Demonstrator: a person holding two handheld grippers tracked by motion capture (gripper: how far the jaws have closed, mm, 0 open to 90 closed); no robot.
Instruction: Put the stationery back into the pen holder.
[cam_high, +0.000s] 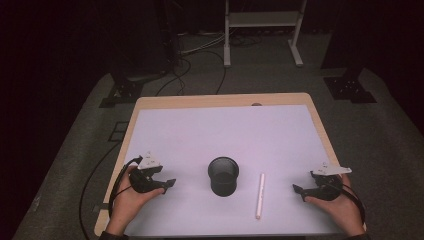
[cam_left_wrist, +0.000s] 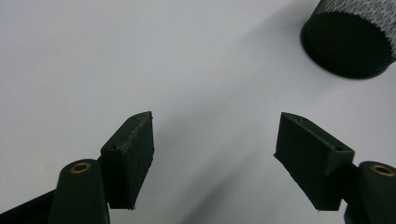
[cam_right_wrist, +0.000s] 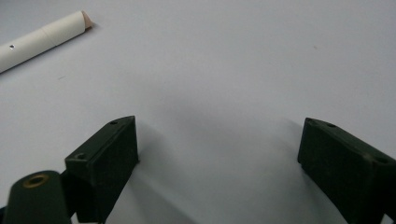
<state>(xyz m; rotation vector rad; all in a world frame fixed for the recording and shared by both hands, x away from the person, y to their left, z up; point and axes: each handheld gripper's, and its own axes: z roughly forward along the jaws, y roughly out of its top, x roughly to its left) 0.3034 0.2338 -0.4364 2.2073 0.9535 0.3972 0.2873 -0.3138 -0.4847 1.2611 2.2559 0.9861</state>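
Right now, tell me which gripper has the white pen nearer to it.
The right gripper: the white pen lies between it and the black cup; the left gripper sits beyond the cup.

**Materials and Surface Finish**

The desk shows a light wood edge under a smooth, matt white sheet. The cup is black mesh with a solid matt base. The pen is smooth white plastic. Both sets of jaws are matt black plastic with brass-coloured inserts.
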